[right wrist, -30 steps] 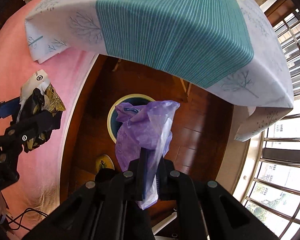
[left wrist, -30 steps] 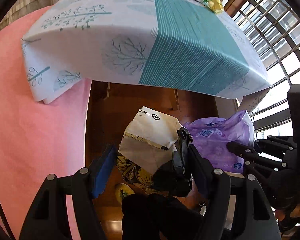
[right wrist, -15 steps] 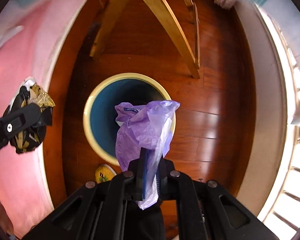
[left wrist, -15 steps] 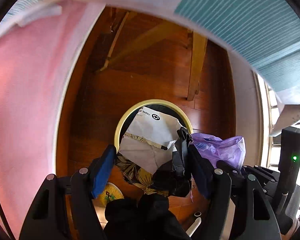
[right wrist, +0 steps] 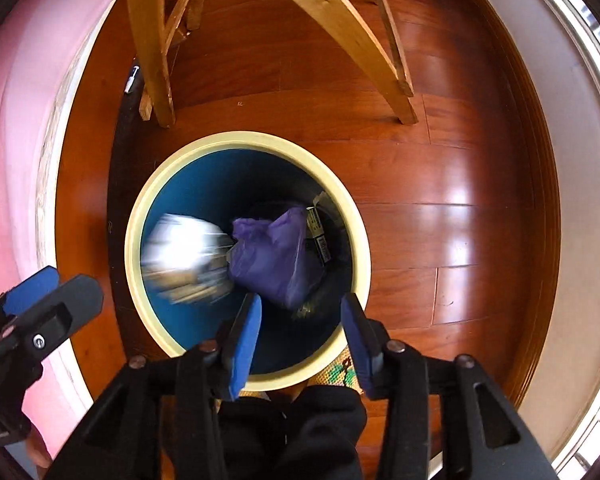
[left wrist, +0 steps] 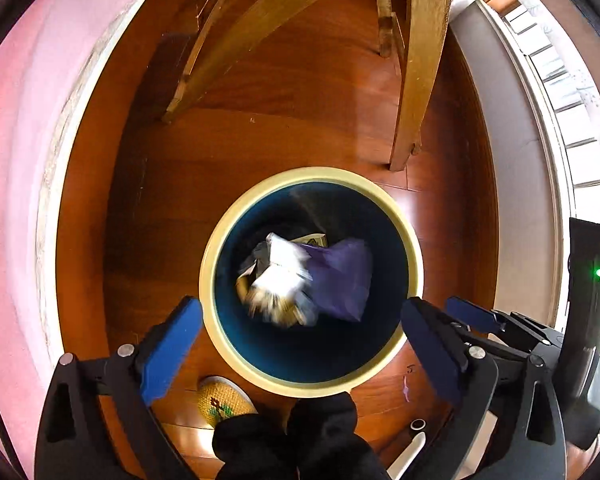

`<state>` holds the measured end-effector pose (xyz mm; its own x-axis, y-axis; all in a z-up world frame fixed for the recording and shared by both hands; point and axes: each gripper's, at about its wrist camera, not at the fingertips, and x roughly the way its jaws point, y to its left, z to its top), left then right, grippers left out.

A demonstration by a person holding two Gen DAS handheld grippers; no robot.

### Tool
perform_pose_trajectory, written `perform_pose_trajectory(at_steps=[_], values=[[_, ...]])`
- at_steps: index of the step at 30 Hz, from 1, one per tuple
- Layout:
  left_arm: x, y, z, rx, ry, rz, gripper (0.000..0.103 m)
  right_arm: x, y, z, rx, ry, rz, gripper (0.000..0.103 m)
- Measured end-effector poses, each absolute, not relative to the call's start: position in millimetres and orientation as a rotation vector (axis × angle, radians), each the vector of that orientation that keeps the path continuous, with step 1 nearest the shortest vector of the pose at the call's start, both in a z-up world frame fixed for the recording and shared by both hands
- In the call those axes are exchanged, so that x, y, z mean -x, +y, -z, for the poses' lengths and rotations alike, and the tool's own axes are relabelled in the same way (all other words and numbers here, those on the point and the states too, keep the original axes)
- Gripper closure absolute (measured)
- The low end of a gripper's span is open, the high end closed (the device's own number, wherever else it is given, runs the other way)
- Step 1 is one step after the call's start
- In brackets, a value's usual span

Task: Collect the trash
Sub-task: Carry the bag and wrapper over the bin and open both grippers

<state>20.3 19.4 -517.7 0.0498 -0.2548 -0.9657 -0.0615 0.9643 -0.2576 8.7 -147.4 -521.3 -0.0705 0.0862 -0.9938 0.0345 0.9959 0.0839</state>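
Left wrist view: my left gripper (left wrist: 300, 344) has just been opening, jaws wide with nothing between them; beyond them the white wrapper (left wrist: 278, 276) and purple bag (left wrist: 342, 276) drop into the bin (left wrist: 210, 264). Right wrist view: my right gripper (right wrist: 300, 336) has just been opening, jaws partly apart and empty, purple bag (right wrist: 276, 256) just ahead inside the bin (right wrist: 134, 240).

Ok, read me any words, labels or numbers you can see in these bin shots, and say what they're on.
Nothing legible.
White packet: print motion-blurred, unreadable.
Box label in the trash bin: too small to read.
Purple bag: no print showing.
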Motion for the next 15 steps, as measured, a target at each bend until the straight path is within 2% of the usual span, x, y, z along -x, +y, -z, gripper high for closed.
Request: perform_pose_trajectory(at_steps=[8,15], values=[[-17.5,22.4,494.4,0.184,1.482,0.113,0.004,-10.5,-150.6,503.9,-0.082,1.593,-0.028,0.061],[-12.3,33.4,436.0,0.182,1.419,0.063,0.004,-7.7,-150.9,447.5,-0.077,1.551,-0.036,0.061]])
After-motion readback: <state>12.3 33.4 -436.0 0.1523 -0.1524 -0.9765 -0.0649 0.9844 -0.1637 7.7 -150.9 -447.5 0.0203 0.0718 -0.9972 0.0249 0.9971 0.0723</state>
